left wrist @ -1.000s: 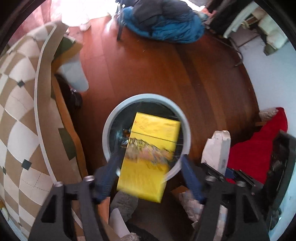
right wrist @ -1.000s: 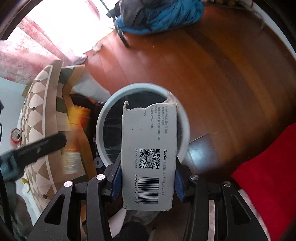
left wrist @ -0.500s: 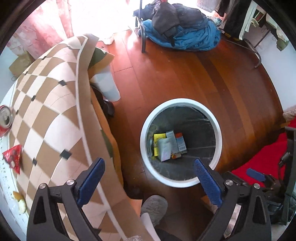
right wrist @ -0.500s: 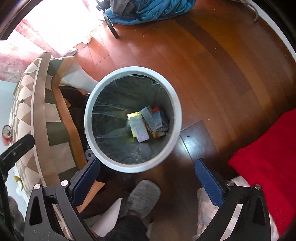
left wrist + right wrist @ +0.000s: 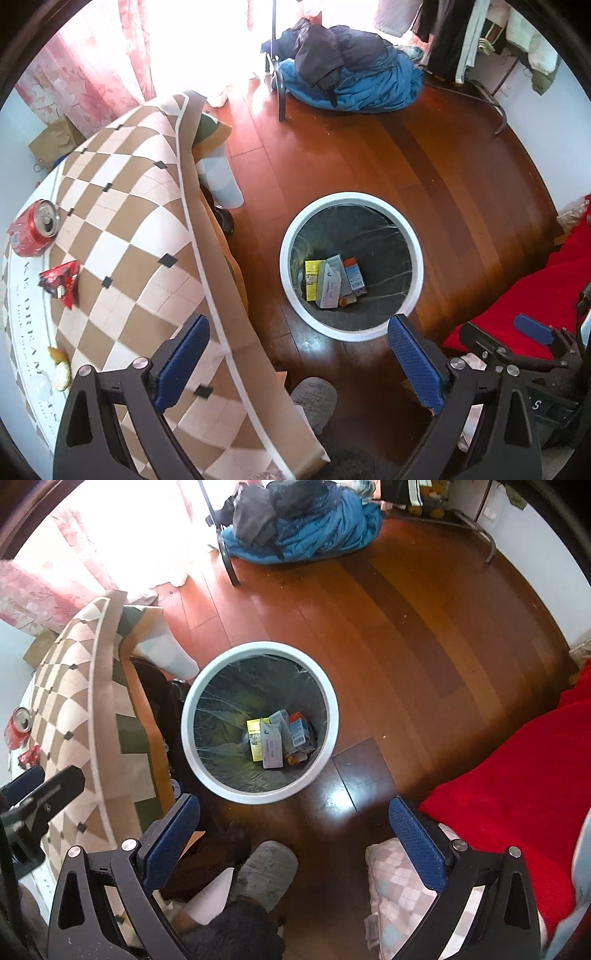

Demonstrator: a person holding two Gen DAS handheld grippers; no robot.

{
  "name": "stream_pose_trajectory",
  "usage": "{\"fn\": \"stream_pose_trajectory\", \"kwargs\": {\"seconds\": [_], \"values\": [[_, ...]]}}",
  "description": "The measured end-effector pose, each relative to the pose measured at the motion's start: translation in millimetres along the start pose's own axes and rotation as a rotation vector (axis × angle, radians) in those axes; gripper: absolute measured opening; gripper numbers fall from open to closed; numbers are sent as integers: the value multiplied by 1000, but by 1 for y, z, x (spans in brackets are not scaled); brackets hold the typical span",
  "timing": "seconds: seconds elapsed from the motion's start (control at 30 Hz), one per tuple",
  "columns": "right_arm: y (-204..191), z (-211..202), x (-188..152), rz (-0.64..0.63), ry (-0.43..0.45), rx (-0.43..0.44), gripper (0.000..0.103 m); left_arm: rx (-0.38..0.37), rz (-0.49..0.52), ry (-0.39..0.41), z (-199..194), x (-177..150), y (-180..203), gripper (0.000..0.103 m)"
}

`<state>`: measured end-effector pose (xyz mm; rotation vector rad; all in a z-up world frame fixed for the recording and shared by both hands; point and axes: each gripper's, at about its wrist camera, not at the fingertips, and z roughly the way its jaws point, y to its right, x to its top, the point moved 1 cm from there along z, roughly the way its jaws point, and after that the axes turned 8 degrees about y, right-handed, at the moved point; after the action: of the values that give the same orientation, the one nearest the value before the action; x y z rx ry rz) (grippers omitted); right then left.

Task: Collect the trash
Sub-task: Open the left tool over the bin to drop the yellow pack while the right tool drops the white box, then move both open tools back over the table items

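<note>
A white-rimmed round bin (image 5: 413,243) (image 5: 334,716) stands on the wooden floor, lined with clear plastic. At its bottom lie a yellow box (image 5: 312,275) (image 5: 254,738), a grey carton (image 5: 330,288) (image 5: 271,747) and other small packets. My left gripper (image 5: 299,354) hangs open and empty above the bin's near rim. My right gripper (image 5: 295,830) is open and empty too, just short of the bin. On the checkered tablecloth (image 5: 122,229) to the left sit a crushed red can (image 5: 33,229) (image 5: 16,727) and a red wrapper (image 5: 61,282) (image 5: 28,756).
Food scraps (image 5: 59,367) lie at the table's near edge. A grey slipper (image 5: 314,398) (image 5: 266,867) stands below the bin. A red blanket (image 5: 517,775) (image 5: 535,306) fills the right. A blue bedding pile (image 5: 351,81) and a chair leg (image 5: 227,559) are at the back.
One second ago each gripper held a box over the bin; both let go, and the yellow box and grey carton now lie inside. Both grippers have risen and the left swung toward the table.
</note>
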<state>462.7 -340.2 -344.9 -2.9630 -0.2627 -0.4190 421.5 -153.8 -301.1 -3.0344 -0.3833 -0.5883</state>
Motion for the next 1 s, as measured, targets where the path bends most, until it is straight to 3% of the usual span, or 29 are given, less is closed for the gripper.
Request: {"fn": "stream_pose_trajectory", "kwargs": {"seconds": [0.3,0.53,0.67,0.77,0.9,1.0], "values": [[-10,-82,-5,16,109,-4,103,-18,14,106,-72,-5,-7,99],[-41,-160,-13,47,227,69,103,23,-18,203,-138,-9,-37,99],[-85,-186,-24,12,251,137,103,33,-91,257,-170,-21,-82,99],[-133,-189,-36,-52,233,193,103,92,-147,275,-182,-37,-128,99],[-203,-165,-55,-145,178,250,103,221,-215,258,-177,-70,-202,99],[-264,-125,-73,-208,77,301,103,311,-278,202,-160,-103,-264,99]]}}
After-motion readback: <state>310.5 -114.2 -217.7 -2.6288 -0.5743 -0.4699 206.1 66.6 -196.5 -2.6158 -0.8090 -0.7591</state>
